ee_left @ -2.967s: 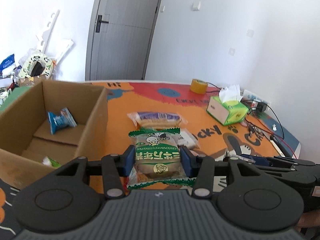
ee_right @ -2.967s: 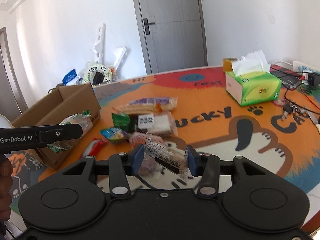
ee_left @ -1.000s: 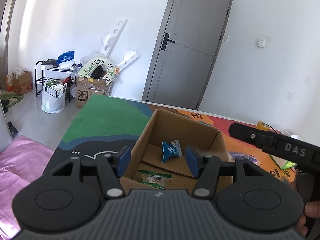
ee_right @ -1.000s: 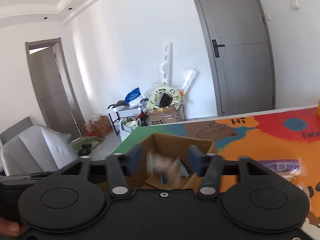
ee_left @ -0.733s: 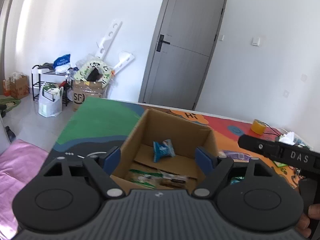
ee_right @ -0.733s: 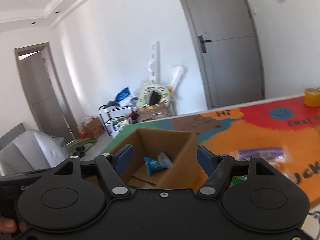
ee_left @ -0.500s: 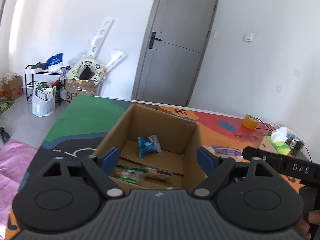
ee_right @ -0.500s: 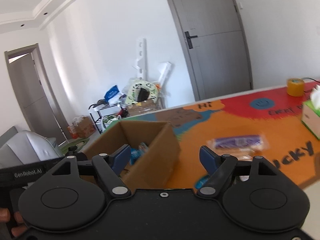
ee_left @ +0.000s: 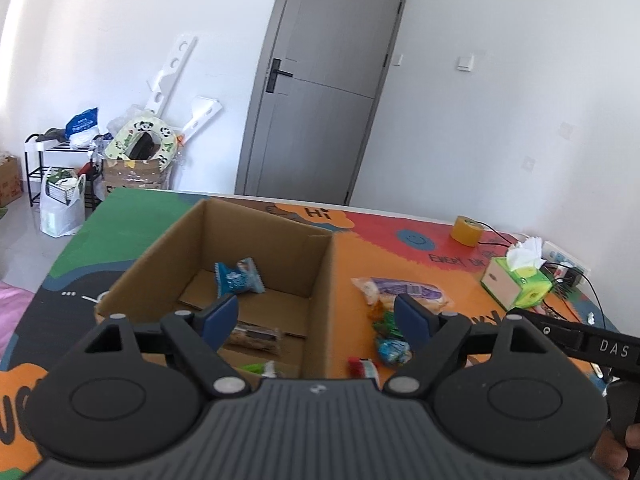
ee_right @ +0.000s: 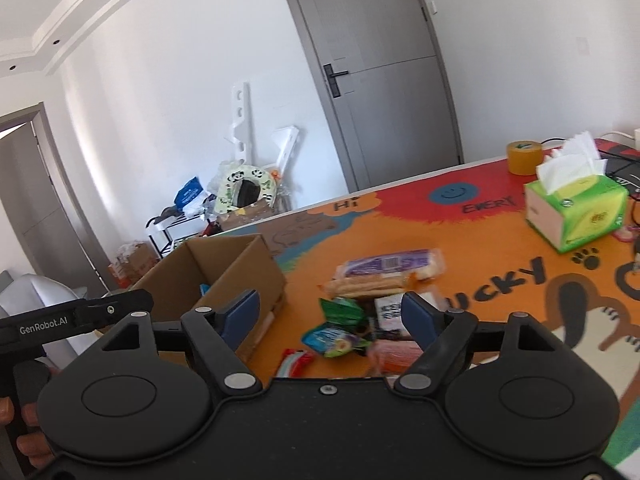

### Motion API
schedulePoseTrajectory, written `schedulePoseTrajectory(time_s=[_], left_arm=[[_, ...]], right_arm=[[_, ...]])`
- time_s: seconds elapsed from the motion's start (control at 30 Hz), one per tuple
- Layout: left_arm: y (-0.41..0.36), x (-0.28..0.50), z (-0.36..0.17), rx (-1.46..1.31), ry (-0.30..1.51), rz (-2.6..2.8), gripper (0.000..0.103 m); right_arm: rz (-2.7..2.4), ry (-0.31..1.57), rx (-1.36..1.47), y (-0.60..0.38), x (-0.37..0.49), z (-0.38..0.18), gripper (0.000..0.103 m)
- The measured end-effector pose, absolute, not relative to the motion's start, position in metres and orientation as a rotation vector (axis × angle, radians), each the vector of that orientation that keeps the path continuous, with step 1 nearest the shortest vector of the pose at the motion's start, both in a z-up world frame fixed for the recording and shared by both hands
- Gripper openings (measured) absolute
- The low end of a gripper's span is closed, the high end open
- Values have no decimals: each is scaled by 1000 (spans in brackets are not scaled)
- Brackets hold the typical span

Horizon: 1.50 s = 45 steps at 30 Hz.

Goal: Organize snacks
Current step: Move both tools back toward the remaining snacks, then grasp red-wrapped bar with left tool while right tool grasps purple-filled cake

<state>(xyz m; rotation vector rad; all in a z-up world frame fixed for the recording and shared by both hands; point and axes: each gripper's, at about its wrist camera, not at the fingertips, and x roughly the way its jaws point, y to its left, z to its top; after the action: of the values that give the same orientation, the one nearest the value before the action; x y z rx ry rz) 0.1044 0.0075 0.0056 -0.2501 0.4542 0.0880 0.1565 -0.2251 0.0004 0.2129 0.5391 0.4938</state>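
Left tool [ee_left: 316, 318]: jaws spread wide, just opened further, nothing held. Right tool [ee_right: 332, 316]: likewise wide and empty. Cardboard box [ee_left: 320, 280], open-topped, is set toward the tabletop's [ee_right: 480, 248] left edge; a blue packet [ee_left: 239, 277] and clear-wrapped biscuits [ee_left: 256, 336] are seen inside. Loose snacks [ee_right: 340, 320], green, purple and red wrappers, are heaped just beside it.

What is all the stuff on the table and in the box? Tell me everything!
cardboard box: one, brown, left on table
blue packet: one, inside box
clear-wrapped snack: one, inside box
purple-wrapped bread: one, on mat
small snack packets: several, mixed colours, beside box
tissue box: one, green
tape roll: one, yellow
left gripper: open, empty, jaws just opened
right gripper: open, empty, jaws just opened
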Motion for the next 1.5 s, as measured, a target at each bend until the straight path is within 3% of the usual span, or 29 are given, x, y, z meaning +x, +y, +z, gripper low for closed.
schedulePoseTrajectory(time_s=[0.63, 0.77, 1.0, 1.5], left_arm=[[-46, 107, -4, -170, 487, 12, 79], [-56, 106, -10, -167, 499, -18, 74], [-65, 115, -29, -173, 536, -42, 56], [-71, 151, -64, -163, 608, -9, 49]], right_arm=[[431, 613, 195, -248, 149, -27, 78], [419, 640, 187, -245, 147, -36, 78], [402, 660, 151, -239, 149, -48, 77], [381, 704, 118, -225, 177, -79, 72]])
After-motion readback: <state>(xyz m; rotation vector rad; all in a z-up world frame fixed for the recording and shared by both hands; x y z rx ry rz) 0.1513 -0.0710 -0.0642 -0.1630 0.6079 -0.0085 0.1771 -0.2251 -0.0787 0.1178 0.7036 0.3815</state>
